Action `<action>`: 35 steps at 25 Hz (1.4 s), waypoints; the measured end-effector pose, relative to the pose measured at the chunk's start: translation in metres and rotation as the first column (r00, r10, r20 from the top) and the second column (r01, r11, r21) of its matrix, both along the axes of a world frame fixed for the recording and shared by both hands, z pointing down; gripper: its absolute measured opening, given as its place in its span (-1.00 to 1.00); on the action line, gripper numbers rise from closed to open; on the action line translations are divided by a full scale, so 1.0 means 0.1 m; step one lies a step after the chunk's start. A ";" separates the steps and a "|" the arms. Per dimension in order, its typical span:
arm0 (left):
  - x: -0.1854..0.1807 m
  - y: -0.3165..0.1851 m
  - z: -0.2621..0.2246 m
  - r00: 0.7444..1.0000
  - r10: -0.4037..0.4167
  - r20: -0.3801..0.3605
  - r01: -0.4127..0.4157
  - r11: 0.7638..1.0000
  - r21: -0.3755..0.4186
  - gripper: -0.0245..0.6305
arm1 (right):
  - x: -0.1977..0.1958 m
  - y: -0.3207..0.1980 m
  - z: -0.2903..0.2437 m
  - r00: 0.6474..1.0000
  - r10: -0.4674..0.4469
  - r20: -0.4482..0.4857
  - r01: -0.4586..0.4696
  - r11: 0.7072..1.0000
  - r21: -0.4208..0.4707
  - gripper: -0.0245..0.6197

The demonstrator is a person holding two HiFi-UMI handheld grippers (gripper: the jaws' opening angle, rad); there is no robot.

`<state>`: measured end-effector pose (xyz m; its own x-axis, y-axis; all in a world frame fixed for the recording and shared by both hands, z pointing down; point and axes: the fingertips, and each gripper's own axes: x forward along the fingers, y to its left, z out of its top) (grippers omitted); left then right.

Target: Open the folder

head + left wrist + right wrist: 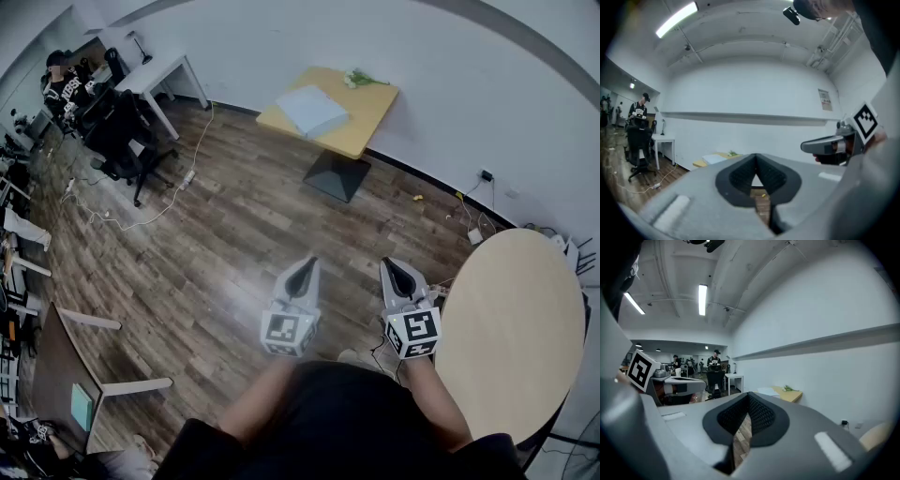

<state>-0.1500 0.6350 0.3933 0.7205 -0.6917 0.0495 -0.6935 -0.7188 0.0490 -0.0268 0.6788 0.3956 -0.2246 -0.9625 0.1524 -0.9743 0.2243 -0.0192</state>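
Note:
A pale blue-white folder (311, 110) lies closed on a square yellow table (361, 127) by the far wall, well away from me. The same folder (715, 158) shows small in the left gripper view, and the folder (765, 391) appears again in the right gripper view. I hold both grippers side by side at waist height over the wooden floor. My left gripper (303, 272) is shut with nothing in it, its pads (740, 176) meeting at the tip. My right gripper (397, 274) is likewise shut and empty, with its pads (759, 414) together.
A round beige table (511, 328) stands close at my right. A green sprig (361, 80) lies on the yellow table. A white desk (159, 70), black office chairs (117, 131) and a seated person are at the far left. Cables (141, 220) trail over the floor.

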 end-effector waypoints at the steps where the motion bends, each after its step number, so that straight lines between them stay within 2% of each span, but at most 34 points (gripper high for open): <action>1: 0.00 0.01 0.00 1.000 -0.001 0.004 0.001 1.000 0.001 -0.92 | 0.00 0.01 0.00 1.000 -0.002 -0.001 0.002 1.000 -0.002 -0.91; 8: 0.06 0.05 0.00 1.000 -0.022 0.019 0.022 1.000 0.007 -0.92 | 0.08 -0.02 0.04 0.999 -0.007 0.051 0.008 1.000 -0.010 -0.91; 15: -0.12 -0.33 0.06 0.997 -0.079 0.009 0.079 0.997 -0.007 -0.92 | 0.09 -0.46 0.16 0.998 -0.009 0.062 0.010 1.000 -0.011 -0.91; 24: 0.03 -1.49 0.24 0.997 -0.082 0.015 0.082 0.996 -0.028 -0.92 | 0.26 -1.59 0.29 0.999 -0.008 0.047 0.010 0.999 -0.050 -0.91; 35: 0.10 -3.41 0.22 0.999 -0.053 -0.006 0.052 0.997 -0.065 -0.92 | 0.36 -3.46 0.31 0.999 0.039 0.029 -0.036 0.994 -0.104 -0.91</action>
<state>-0.1401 0.2945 0.4154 0.6838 -0.7241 0.0902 -0.7296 -0.6765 0.0998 0.0094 0.3330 0.4268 -0.1949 -0.9497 0.2453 -0.9806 0.1830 -0.0704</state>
